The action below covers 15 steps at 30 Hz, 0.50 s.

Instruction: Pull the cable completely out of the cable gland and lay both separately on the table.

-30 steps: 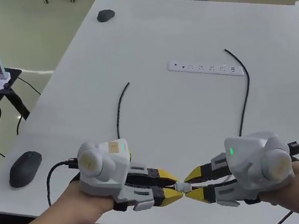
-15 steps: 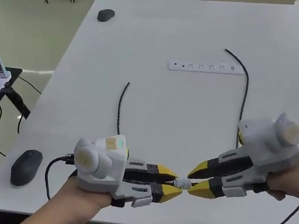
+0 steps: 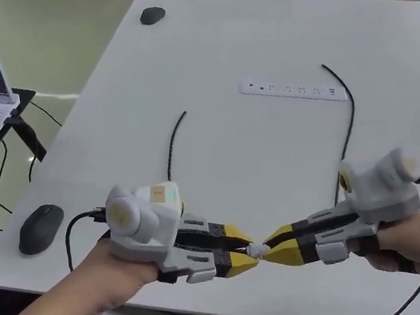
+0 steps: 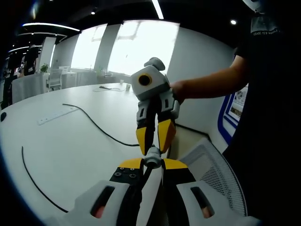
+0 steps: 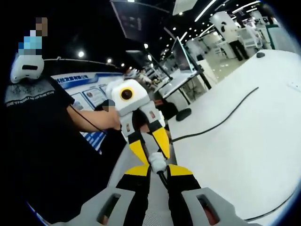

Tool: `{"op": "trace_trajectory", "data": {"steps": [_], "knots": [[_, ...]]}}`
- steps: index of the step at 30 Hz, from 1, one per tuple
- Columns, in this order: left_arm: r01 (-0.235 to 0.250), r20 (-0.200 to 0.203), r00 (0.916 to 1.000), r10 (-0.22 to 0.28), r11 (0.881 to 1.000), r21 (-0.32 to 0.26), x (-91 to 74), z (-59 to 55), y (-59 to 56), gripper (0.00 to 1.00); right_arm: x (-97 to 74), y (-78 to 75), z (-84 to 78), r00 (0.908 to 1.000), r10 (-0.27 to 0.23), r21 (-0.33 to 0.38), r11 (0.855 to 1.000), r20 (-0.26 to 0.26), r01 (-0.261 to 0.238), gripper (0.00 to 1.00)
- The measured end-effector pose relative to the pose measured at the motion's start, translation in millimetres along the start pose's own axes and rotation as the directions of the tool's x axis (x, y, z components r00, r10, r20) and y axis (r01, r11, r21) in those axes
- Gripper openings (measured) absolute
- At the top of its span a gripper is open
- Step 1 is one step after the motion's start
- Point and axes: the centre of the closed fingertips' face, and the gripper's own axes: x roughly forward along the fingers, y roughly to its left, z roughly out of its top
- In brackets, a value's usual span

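The cable gland (image 3: 257,250) is held in the air over the near edge of the worktop (image 3: 270,159). The left hand-held gripper (image 3: 249,253) is closed on it. Tip to tip with it, the right hand-held gripper (image 3: 269,243) is closed on the black cable (image 5: 162,178) leaving the gland.

Left hand-held gripper (image 3: 248,257), right hand-held gripper (image 3: 270,242): yellow tips, white bodies. Cable gland (image 3: 258,250) pale grey; cable (image 3: 170,151) black.
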Motion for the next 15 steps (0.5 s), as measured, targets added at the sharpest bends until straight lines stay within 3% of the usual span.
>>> {"op": "trace_trajectory", "data": {"steps": [5,15], "knots": [[0.009,-0.014,0.9999,-0.009,1.0,0.004,0.3,-4.3,0.2,0.14,4.0,3.5,-3.4,0.9998,0.016,0.027,1.0,-0.009,-0.016,0.09],[0.033,-0.026,0.9991,-0.033,0.999,-0.001,2.3,-7.3,-1.9,0.14,8.3,9.7,-6.2,0.9953,0.055,0.019,0.998,-0.081,-0.053,0.08]]}}
